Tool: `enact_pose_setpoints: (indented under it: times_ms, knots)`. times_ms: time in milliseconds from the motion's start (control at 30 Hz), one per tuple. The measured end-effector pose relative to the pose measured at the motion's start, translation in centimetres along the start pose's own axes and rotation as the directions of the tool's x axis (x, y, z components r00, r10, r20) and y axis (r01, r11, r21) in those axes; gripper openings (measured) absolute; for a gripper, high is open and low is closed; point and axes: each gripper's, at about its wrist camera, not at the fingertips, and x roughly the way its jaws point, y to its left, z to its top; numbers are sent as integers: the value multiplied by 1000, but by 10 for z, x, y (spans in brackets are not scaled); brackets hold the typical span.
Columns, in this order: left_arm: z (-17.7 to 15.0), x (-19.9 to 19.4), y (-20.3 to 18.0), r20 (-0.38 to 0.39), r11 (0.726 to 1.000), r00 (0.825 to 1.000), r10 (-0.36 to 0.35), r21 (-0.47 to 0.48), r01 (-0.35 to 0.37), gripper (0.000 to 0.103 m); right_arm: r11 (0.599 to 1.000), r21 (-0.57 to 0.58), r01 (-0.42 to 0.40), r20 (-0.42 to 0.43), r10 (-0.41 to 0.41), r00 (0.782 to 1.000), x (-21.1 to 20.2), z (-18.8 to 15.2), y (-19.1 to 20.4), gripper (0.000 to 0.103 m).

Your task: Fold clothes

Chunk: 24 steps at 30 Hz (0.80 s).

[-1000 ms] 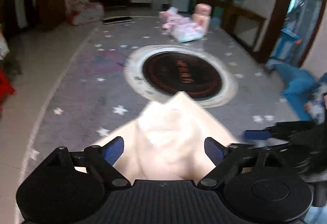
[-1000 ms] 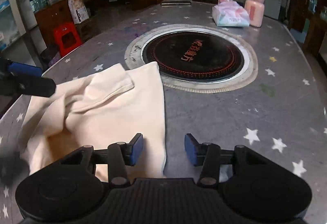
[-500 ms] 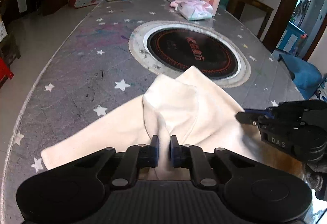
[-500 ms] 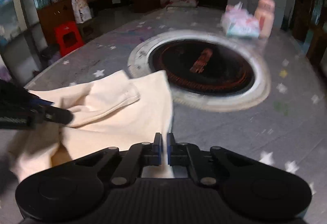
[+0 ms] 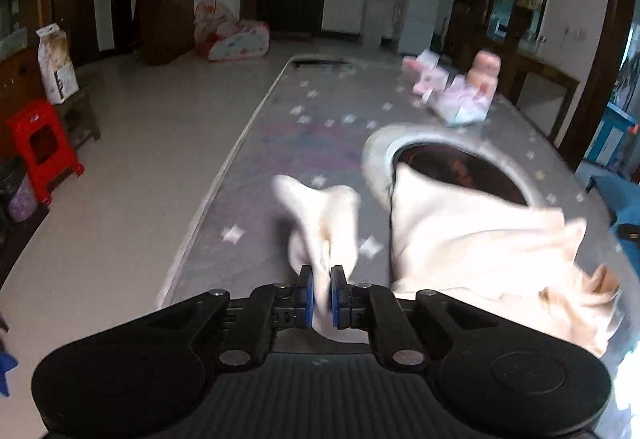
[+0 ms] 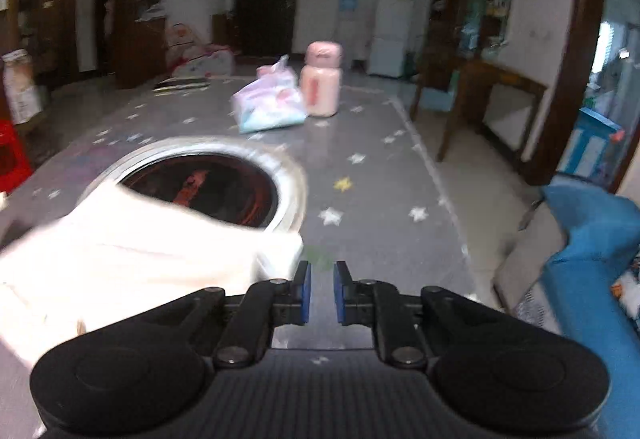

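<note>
Pink bottle [image 6: 321, 79] beside tissue pack [image 6: 269, 106] on star-patterned table [image 6: 380, 183]; red stool [image 5: 40, 149] on floor.

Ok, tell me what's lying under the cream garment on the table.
The cream garment lies on the grey star-printed table cover, and its far edge overlaps the round black cooktop and its silver ring. Whatever else lies beneath the cloth is covered.

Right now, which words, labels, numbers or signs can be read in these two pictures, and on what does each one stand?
No text can be read in either view.
Round cooktop: reddish characters, too blurred to read.
Pink bottle: reddish label, too blurred to read.
Tissue pack: print too blurred to read.
Standing bag: print too small to read.
</note>
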Motion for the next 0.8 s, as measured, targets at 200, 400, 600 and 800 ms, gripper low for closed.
enact_pose_setpoints:
  times_ms: [200, 400, 600, 800]
  knots:
    - [-24, 4, 2, -46, 998, 999, 21, 66, -18, 10, 967, -173, -185, -72, 175, 982, -39, -43, 16, 24]
    - [-29, -10, 1, -30, 995, 999, 29, 95, -26, 18, 922, -252, -294, -114, 274, 955, -48, -59, 59, 24]
    - [-24, -34, -26, 50, 975, 998, -32, 219, 21, 48, 915, -238, -325, -173, 289, 942, -16, -64, 83, 21]
    - [-23, -15, -85, 18, 918, 984, -179, 362, 160, 50, 953, -216, -210, -53, 203, 978, -36, -52, 58, 5]
